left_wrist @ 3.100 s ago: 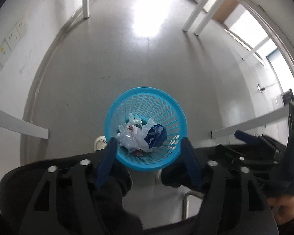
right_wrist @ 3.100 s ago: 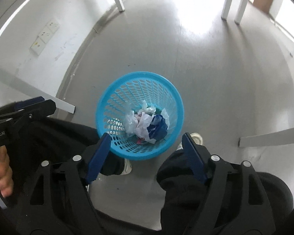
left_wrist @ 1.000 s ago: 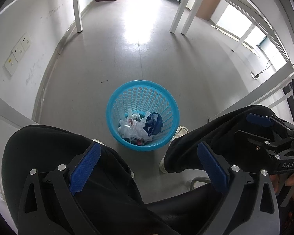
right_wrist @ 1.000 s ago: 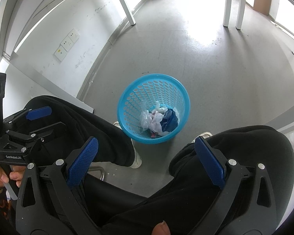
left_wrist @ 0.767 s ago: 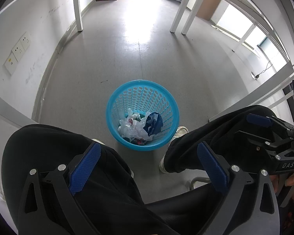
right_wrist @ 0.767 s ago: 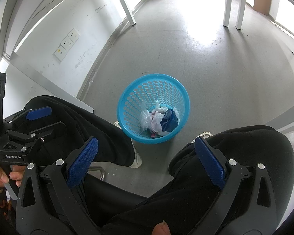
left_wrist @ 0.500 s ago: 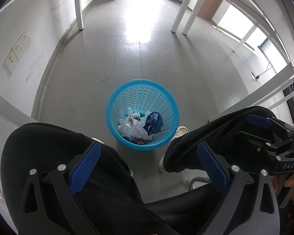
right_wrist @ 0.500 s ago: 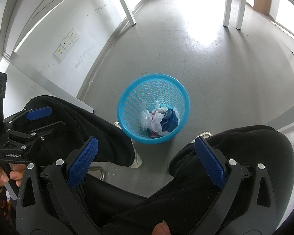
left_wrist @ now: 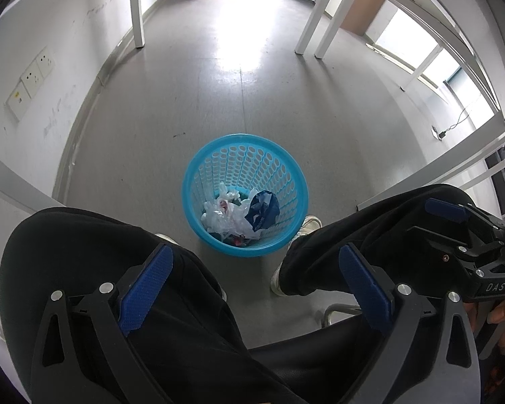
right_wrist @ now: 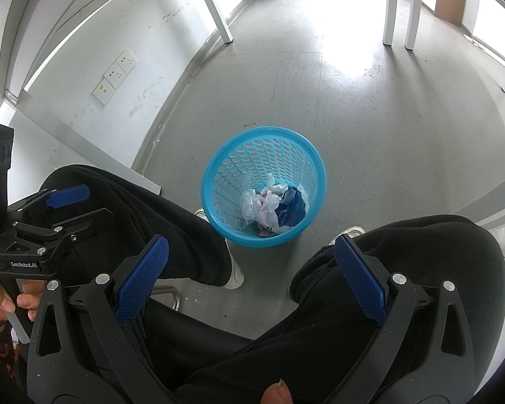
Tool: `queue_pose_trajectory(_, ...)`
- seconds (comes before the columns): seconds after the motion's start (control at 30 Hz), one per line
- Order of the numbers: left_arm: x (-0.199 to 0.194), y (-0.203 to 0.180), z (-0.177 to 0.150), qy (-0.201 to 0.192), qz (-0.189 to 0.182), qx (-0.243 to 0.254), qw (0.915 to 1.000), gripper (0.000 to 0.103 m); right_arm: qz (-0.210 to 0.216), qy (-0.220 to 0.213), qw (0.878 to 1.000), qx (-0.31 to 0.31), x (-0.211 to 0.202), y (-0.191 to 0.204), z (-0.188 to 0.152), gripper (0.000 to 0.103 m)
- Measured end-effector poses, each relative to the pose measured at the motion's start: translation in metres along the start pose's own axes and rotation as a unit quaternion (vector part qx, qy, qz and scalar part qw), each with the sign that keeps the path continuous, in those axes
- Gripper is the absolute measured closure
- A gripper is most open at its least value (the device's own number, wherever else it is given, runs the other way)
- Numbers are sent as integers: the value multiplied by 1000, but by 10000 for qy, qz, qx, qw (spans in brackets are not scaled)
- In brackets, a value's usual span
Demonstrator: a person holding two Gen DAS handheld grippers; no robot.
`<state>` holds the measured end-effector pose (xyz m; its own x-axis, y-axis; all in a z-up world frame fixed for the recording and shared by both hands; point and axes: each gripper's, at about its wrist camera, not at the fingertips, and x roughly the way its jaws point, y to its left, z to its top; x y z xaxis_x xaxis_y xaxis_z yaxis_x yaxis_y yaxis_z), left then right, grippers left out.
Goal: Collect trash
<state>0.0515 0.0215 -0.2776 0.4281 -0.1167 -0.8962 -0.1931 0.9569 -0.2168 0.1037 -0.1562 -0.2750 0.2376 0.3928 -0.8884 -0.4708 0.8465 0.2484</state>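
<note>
While a seated person's black-trousered knees [left_wrist: 94, 245] fill the lower part of both views, the left gripper [left_wrist: 252, 274] sits at the bottom of its frame with blue-padded fingers [left_wrist: 144, 281] spread wide and nothing between them. Left of centre on the wall are white sockets [right_wrist: 114, 75]. At mid-frame, on the grey floor [left_wrist: 239, 101] between the person's shoes, stands the blue basket [left_wrist: 198, 181], holding crumpled white and dark blue trash [left_wrist: 239, 212]. Further right, the right gripper [right_wrist: 249, 269] likewise gapes fully open and empty, well above the basket.
</note>
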Motion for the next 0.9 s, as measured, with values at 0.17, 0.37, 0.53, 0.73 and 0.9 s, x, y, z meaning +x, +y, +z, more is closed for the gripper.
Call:
queue_pose_trajectory(0.17, 0, 0, 0, 7, -3, -1, 10000, 6, -3, 2, 10000, -3, 0, 0, 0, 9)
queue_pose_trajectory(0.37, 0, 0, -1, 11, -7, -8, 10000, 6, -9, 0, 10000, 4, 0, -1, -1, 9)
queue_pose_trajectory(0.53, 0, 0, -2, 15, -10, -15, 10000, 6, -6, 1, 10000, 7, 0, -1, 0, 9)
queue_pose_trajectory(0.73, 3, 2, -3, 67, -8, -99, 9999, 6, -3, -1, 10000, 11, 0, -1, 0, 9)
queue_pose_trajectory(0.9, 4, 2, -5, 76, 3, -153, 9999, 6, -6, 11, 10000, 13, 1, -1, 0, 9)
